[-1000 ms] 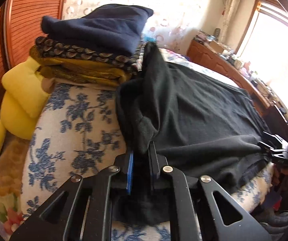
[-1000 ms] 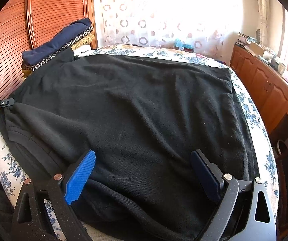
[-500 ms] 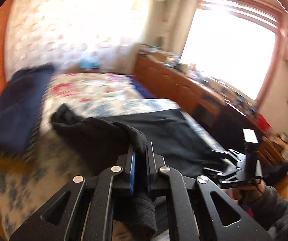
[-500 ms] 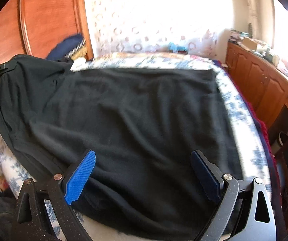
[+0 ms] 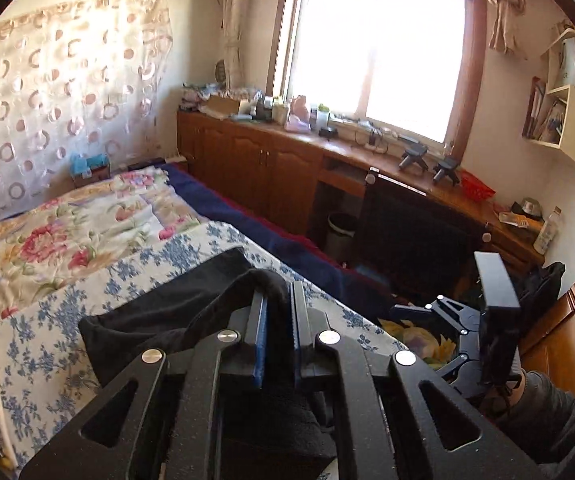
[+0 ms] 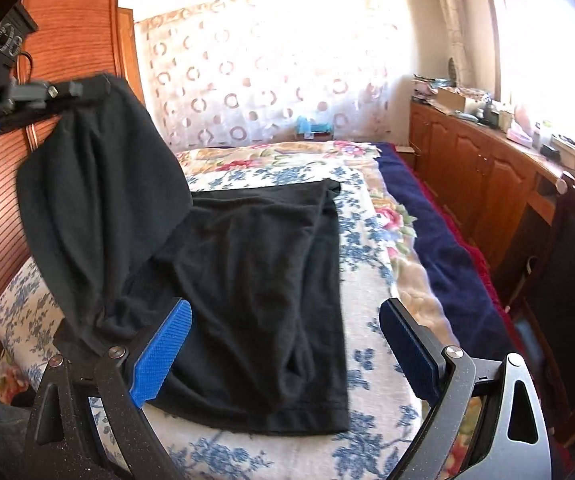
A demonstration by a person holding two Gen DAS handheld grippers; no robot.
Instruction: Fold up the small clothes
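Observation:
A black garment [image 6: 255,280] lies on the blue-flowered bed cover [image 6: 371,368]. My left gripper [image 5: 278,320] is shut on one edge of the black garment [image 5: 167,316] and holds it lifted above the bed. In the right wrist view the left gripper [image 6: 83,90] shows at the upper left with the cloth [image 6: 99,184] hanging from it, folded over toward the rest. My right gripper [image 6: 287,344] is open and empty, hovering over the near edge of the garment; it also shows in the left wrist view [image 5: 467,332].
A flowered quilt [image 5: 71,228] and a dark blue blanket [image 6: 439,240] lie on the bed's far side. Wooden cabinets [image 5: 255,164] with clutter run under the window [image 5: 379,44]. A wooden wardrobe [image 6: 83,32] stands on the left. A black chair [image 5: 415,232] stands beside the bed.
My left gripper has lifted the garment's edge and swung it up and to the right across the bed, so the garment now lies narrower. My right gripper has stayed open over the near edge.

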